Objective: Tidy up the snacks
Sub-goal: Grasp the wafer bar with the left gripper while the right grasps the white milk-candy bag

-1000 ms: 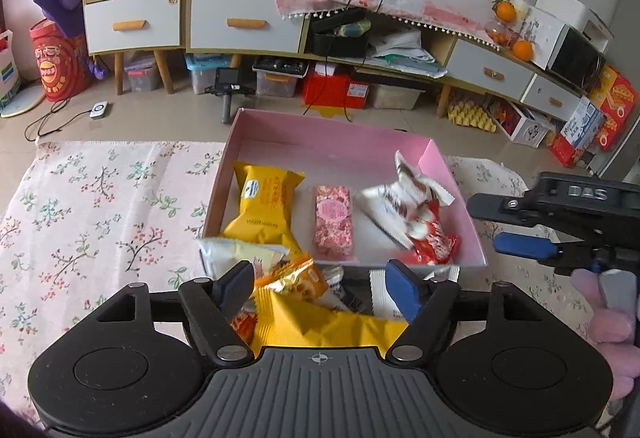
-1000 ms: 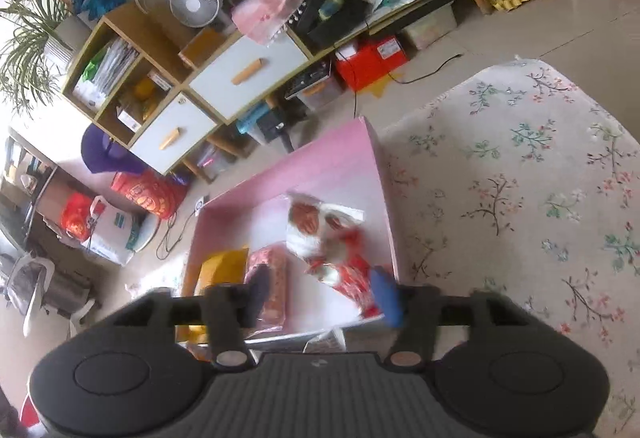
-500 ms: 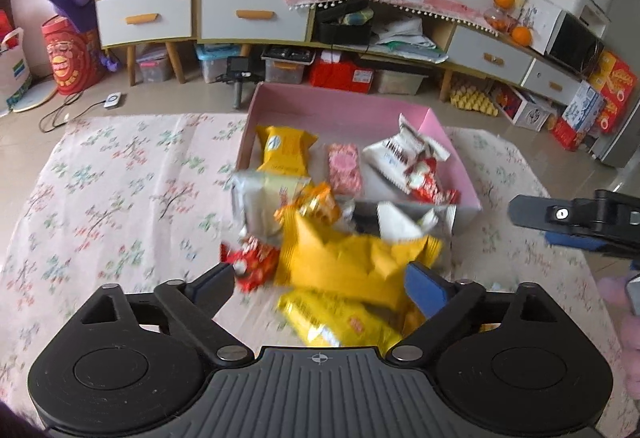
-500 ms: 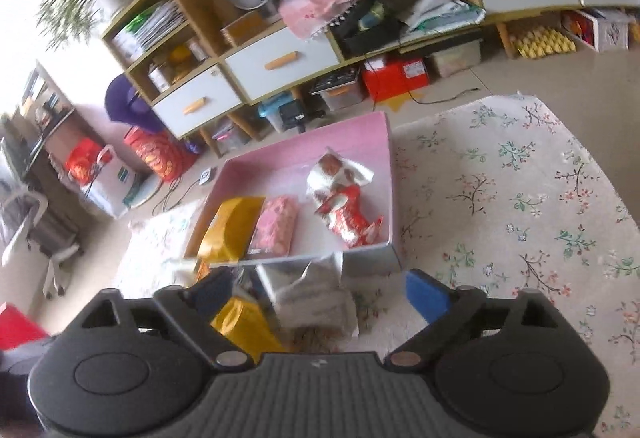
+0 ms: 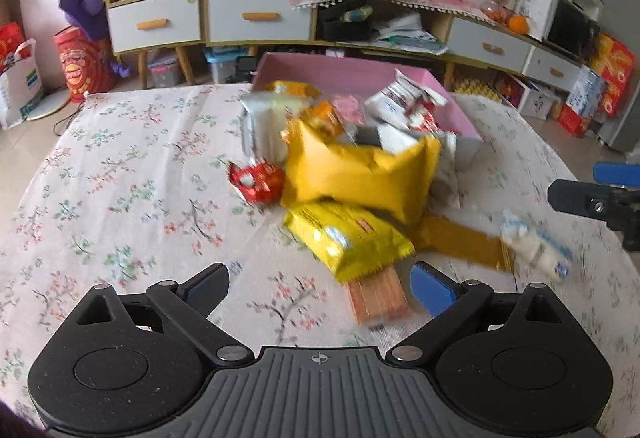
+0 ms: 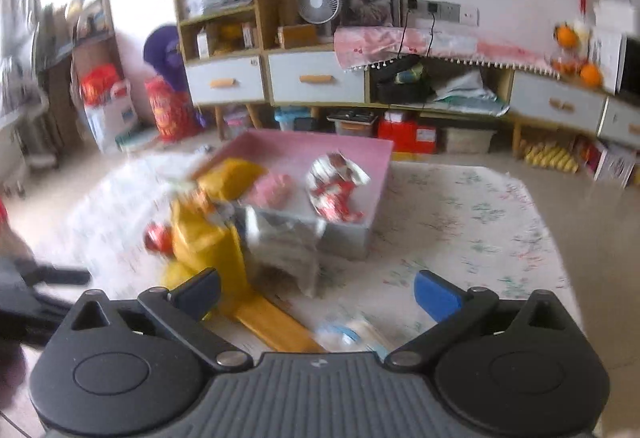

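Snacks (image 5: pixel 360 177) lie in a heap on the flowery cloth (image 5: pixel 120 177), just in front of the pink box (image 5: pixel 344 71). I see my left gripper (image 5: pixel 320 288) and my right gripper (image 6: pixel 318 290) both still opening wide, with nothing pinched between the jaws.

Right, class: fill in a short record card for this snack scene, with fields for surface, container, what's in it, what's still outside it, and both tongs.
surface: floral tablecloth
container: pink box
in box: red-and-white packet, pink packet
outside box: large yellow bag, small red packet, yellow packet, blue-and-white packet
left tongs: opening, holding nothing
right tongs: opening, holding nothing
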{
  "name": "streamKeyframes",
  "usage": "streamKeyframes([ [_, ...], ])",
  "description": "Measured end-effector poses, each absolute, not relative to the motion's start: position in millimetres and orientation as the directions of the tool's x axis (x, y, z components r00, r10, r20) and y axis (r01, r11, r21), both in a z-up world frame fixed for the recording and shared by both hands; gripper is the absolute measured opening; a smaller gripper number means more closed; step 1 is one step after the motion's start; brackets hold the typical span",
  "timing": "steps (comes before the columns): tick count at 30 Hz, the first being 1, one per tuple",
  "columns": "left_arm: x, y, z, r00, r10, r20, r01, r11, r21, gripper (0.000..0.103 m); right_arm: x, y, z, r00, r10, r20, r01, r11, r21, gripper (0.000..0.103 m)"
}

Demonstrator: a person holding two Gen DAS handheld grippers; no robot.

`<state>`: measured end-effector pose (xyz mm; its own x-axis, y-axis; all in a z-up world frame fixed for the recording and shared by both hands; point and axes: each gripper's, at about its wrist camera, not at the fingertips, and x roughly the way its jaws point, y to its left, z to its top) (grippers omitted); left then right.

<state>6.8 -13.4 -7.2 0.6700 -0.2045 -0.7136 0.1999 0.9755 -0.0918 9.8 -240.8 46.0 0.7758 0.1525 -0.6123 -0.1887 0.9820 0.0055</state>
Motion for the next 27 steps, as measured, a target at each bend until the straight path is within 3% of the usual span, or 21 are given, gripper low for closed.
streamKeyframes([
  [3, 0.4, -19.9, -14.9, 0.667, -0.212, -0.714, 0.213, 0.973, -0.09, 0.098, 4.8, -244.0, 37.6, 0.764, 0.123, -0.633, -0.199, 0.979, -0.05, 0.091],
  [10, -5.5, -31.5, -29.1, 0.662, -0.223, -0.716, 0.244, 0.967, -0.075, 0.098, 5.0, -257.1, 14.0, 0.656, 0.146, -0.741, -0.245, 0.969, -0.026, 0.091],
  [18, -3.8, -43.8, -48.2, 0.643, -0.224, -0.732, 0.238, 0.967, -0.087, 0.098, 19.2, -274.0, -20.1, 0.504, 0.069, -0.861, -0.19, 0.981, -0.033, 0.091],
  [27, -1.9, -50.7, -49.3, 0.657, -0.24, -0.715, 0.259, 0.962, -0.085, 0.097, 18.8, -281.1, -24.6, 0.538, 0.11, -0.836, -0.196, 0.981, 0.002, 0.091],
])
